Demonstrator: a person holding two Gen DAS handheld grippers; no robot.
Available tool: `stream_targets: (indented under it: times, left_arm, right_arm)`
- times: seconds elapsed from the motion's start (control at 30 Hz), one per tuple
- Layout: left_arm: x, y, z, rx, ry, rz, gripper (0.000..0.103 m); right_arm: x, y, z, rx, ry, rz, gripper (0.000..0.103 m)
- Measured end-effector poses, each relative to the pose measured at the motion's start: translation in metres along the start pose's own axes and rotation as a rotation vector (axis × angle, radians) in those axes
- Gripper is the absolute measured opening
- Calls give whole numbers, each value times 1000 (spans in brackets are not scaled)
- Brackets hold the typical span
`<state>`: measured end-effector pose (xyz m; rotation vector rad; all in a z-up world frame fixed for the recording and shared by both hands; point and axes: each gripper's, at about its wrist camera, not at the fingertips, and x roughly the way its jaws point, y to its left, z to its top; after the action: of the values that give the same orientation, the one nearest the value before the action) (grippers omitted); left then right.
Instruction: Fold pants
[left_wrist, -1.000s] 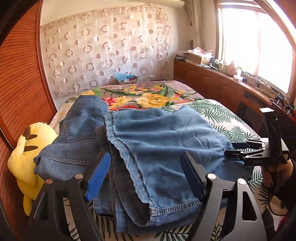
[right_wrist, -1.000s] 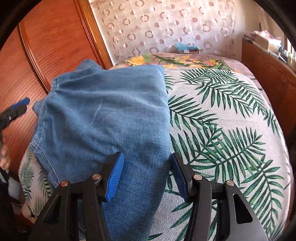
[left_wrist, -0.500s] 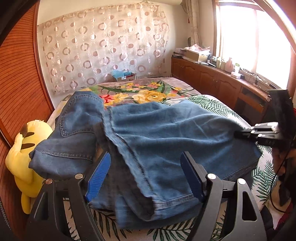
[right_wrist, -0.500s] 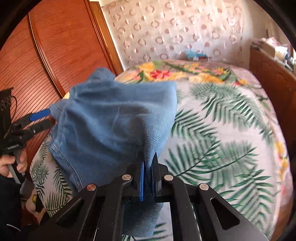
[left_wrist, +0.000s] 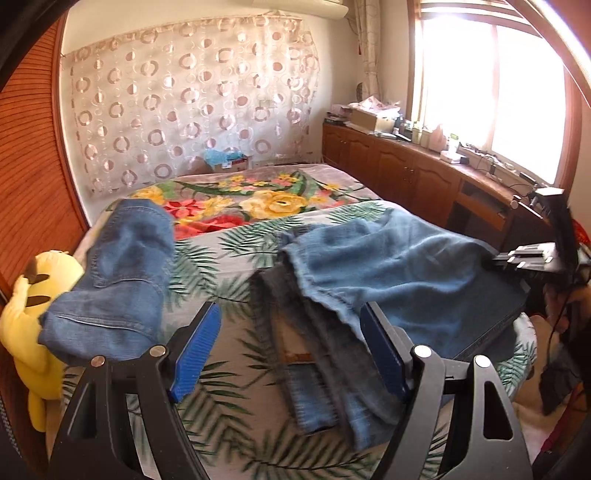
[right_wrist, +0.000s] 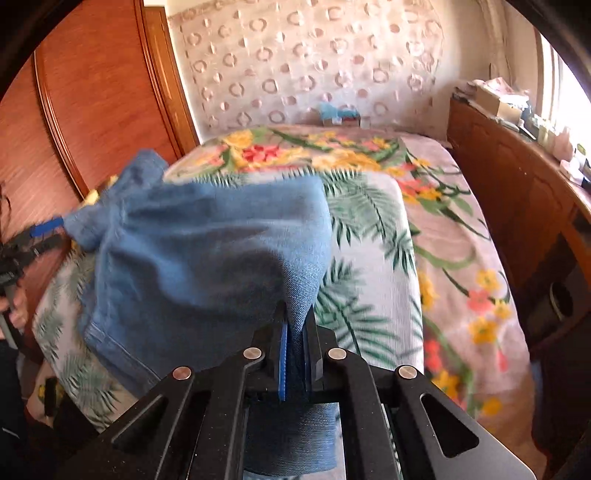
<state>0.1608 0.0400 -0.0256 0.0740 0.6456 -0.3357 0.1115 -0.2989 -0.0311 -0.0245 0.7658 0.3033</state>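
Stretching across the bed (left_wrist: 236, 258) from the left side toward the right edge, the pants (left_wrist: 399, 273) are running their long axis roughly crosswise in the left wrist view. The waist end with a back pocket is sitting bunched at the left beside a yellow plush toy (left_wrist: 33, 306), while the leg portion is lying on the right, its hems trailing toward the near edge. The middle stretch is looking blurred, so how the two parts are joining there is hard to say.

The right gripper (right_wrist: 295, 332) is clenching a fold of the denim between its blue pads, the cloth rising from the jaws in a peak. The left gripper (left_wrist: 291, 350) is hanging over the near bedspread with its jaws spread wide and nothing between them.

A second ago the jeans were lying as one stacked pile under the left gripper, and the right gripper's jaws were standing apart astride the fabric edge; now they are pinching it and the upper layer is being drawn off to the right, baring leaf-print cover between the two parts.

Leaf and flower prints are covering the bed. A wooden wardrobe (right_wrist: 92, 110) is standing at the left, a ring-patterned curtain (left_wrist: 192, 103) is hanging behind, and a low cabinet (left_wrist: 406, 166) is running under a bright window (left_wrist: 491, 92).
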Motion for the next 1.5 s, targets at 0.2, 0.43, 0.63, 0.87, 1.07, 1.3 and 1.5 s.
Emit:
stream_targets:
  times: [0.2,0.43,0.63,0.87,1.07,1.3,1.5]
  left_arm:
    - [19,-40,-1,17,27,-73,78]
    - [47,-81,-12,88,98,-98,78]
    - [65,-80,-23,100,166,-59,78]
    - [76,-74,-33,105,193,-28,78]
    - [80,-73,-37,92,196,-40,79]
    - [83,-71,-37,72,195,-53,80]
    - [67,-56,-29,41,181,-50,80]
  right_arm:
    - [7,-4,-5,56,-11,-22,27]
    - [5,-7,-25,76,-1,-2,53]
    - [11,-15,-34,86,23,6,55]
    - [16,-15,-37,112,26,31,56]
    - [18,-14,-37,138,23,48,56]
    - [18,-7,-36,178,29,109,18]
    - [-5,5,-20,158,-49,69,9]
